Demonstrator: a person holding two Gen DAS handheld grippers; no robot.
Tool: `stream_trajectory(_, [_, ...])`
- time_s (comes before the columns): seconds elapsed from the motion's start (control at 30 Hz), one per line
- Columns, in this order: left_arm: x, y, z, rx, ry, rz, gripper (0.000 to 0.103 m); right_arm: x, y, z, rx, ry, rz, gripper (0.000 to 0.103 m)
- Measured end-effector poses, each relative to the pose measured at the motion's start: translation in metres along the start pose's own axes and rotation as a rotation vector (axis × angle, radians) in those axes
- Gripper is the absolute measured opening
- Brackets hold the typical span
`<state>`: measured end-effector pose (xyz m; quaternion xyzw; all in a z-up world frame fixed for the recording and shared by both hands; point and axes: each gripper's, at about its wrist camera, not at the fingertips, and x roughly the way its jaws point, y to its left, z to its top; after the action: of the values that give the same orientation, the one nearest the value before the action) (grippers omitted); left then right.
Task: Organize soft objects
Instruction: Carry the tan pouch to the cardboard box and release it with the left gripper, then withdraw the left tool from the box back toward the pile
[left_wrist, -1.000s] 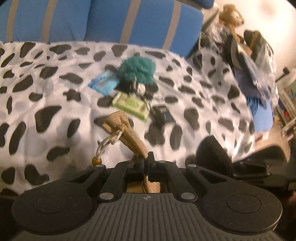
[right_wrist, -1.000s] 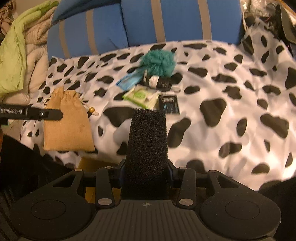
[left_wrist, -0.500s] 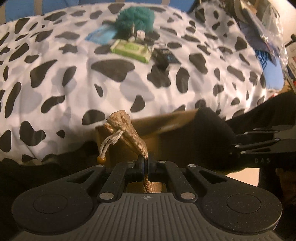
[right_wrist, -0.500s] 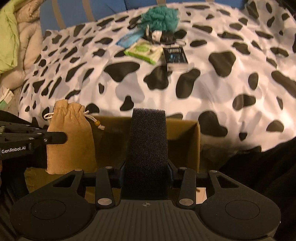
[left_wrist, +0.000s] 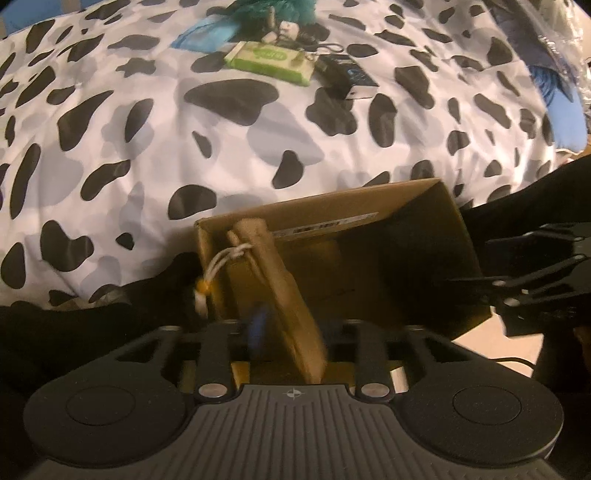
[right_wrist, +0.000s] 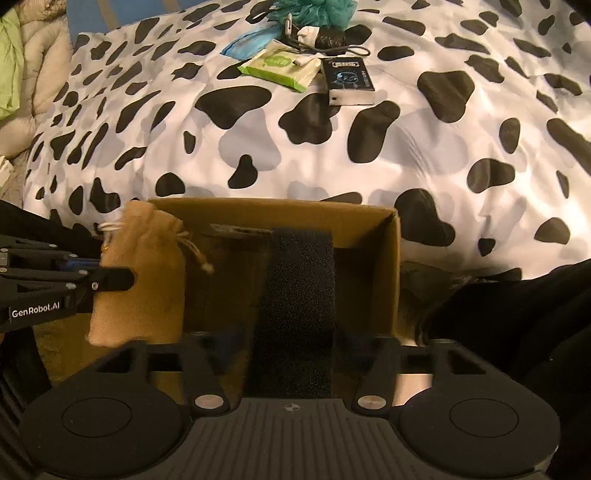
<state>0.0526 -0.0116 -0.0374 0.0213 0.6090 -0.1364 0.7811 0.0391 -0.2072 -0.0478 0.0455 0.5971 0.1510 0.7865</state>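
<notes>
— Both grippers have dropped from over the bed to the open cardboard box (right_wrist: 388, 266) in the last second, haven't they?

— Yes. Half a second ago the left gripper (left_wrist: 286, 325) was clenched tight on the burlap pouch (left_wrist: 280, 291); now its fingers (left_wrist: 258, 325) have spread and the pouch stands loose between them, tilted, over the box's left end. It looks released, or as good as

— And the right gripper (right_wrist: 295, 343)?

— Its fingers have also parted. The black foam block (right_wrist: 297, 306) that was pinched between them sits in the gap, reaching down into the middle of the box. Whether a pad touches it at all, I cannot tell

— So what does that mean for the job?

— My judgement: two soft things are being let go into the box together, so this round of sorting is nearly done. Left out on the bedspread (right_wrist: 424, 155) are a teal pouf (right_wrist: 317, 11), a green wipes pack (right_wrist: 284, 68), a blue packet (right_wrist: 247, 42) and a small dark box (right_wrist: 349, 81), all clustered at the far side

— What's the surface like?

— Soft cow-print bedding, rumpled, with the box at its near edge. Beyond lie a blue striped cushion (right_wrist: 99, 14) and, at the left, green and beige bedding (right_wrist: 33, 59)
</notes>
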Motion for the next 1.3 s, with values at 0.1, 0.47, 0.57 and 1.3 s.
stream_trajectory(0.1, [0.0,0.002,0.0,-0.012,-0.003,0.01,0.042,-0.001,0.0,0.0,-0.006,-0.009,-0.006,0.096])
stream_trajectory(0.47, [0.001,0.01,-0.001,-0.077,-0.01,0.027,0.05,0.005,0.008,-0.001,-0.051,0.008,-0.085,0.103])
stream_trajectory(0.57, [0.002,0.01,-0.001,-0.074,-0.006,0.034,0.05,0.006,0.01,-0.002,-0.058,0.011,-0.097,0.103])
stream_trajectory(1.3, [0.005,0.012,-0.001,-0.082,0.001,0.053,0.05,0.008,0.009,-0.001,-0.057,0.017,-0.109,0.103])
